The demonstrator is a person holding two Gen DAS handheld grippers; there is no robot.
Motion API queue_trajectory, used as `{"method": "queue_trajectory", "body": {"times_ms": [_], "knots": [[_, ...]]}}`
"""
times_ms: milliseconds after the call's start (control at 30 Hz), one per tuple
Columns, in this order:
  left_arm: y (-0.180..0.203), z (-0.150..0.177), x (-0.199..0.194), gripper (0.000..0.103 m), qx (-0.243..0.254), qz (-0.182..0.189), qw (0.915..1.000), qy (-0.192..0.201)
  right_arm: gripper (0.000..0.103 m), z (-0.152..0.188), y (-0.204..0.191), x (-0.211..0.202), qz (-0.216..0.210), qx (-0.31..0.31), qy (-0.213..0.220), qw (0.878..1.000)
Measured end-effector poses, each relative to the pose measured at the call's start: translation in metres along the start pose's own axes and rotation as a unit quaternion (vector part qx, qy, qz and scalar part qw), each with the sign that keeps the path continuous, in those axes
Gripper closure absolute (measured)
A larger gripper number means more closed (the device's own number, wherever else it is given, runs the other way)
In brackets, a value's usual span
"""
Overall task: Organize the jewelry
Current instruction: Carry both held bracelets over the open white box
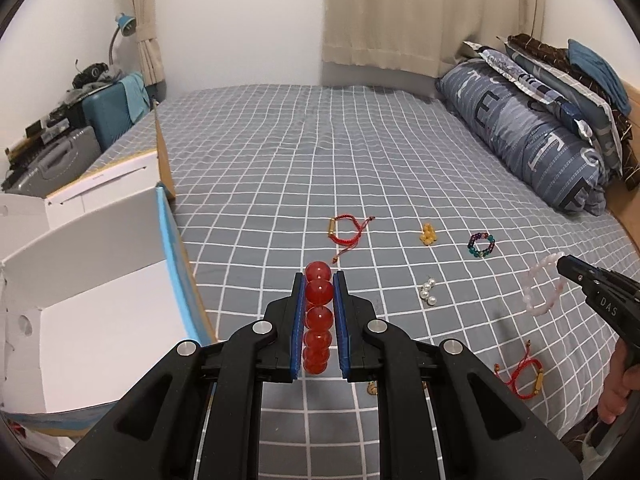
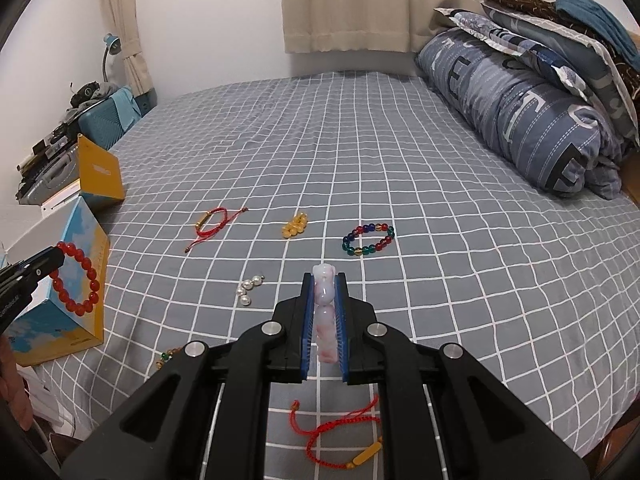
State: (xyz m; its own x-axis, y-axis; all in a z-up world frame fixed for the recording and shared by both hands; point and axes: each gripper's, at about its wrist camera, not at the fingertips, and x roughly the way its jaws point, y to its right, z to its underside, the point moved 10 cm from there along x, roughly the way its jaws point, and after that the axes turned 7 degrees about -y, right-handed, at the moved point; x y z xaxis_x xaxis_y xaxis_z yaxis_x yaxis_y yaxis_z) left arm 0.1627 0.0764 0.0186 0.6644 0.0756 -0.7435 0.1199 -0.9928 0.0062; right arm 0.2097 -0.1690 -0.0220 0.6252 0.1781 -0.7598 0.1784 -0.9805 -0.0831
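My left gripper (image 1: pixel 319 280) is shut on a red bead bracelet (image 1: pixel 318 320) and holds it above the bed beside the open white box (image 1: pixel 100 320); the bracelet also shows hanging from it in the right wrist view (image 2: pixel 78 280). My right gripper (image 2: pixel 325 280) is shut on a pale pink bead bracelet (image 2: pixel 326 320), which also shows in the left wrist view (image 1: pixel 540 288). On the checked sheet lie a red cord bracelet (image 2: pixel 212 222), yellow beads (image 2: pixel 295 226), a multicolour bead bracelet (image 2: pixel 368 239), pearls (image 2: pixel 248 290) and a second red cord bracelet (image 2: pixel 340 436).
The box (image 2: pixel 76 312) has blue and yellow sides and stands at the bed's left edge. A folded duvet and pillows (image 2: pixel 532 112) lie at the right. Suitcases (image 1: pixel 76 136) stand off the bed at far left. A small green and gold piece (image 2: pixel 168 356) lies near the box.
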Motion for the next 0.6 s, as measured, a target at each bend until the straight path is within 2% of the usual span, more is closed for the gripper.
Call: {"method": "queue_trajectory", "body": {"times_ms": [600], "knots": [[-0.021,0.001,-0.046,0.090,-0.005,-0.016,0.9997,0.015,0.094,-0.004,-0.031,-0.038,-0.007,-0.010,0.012,1.000]]}}
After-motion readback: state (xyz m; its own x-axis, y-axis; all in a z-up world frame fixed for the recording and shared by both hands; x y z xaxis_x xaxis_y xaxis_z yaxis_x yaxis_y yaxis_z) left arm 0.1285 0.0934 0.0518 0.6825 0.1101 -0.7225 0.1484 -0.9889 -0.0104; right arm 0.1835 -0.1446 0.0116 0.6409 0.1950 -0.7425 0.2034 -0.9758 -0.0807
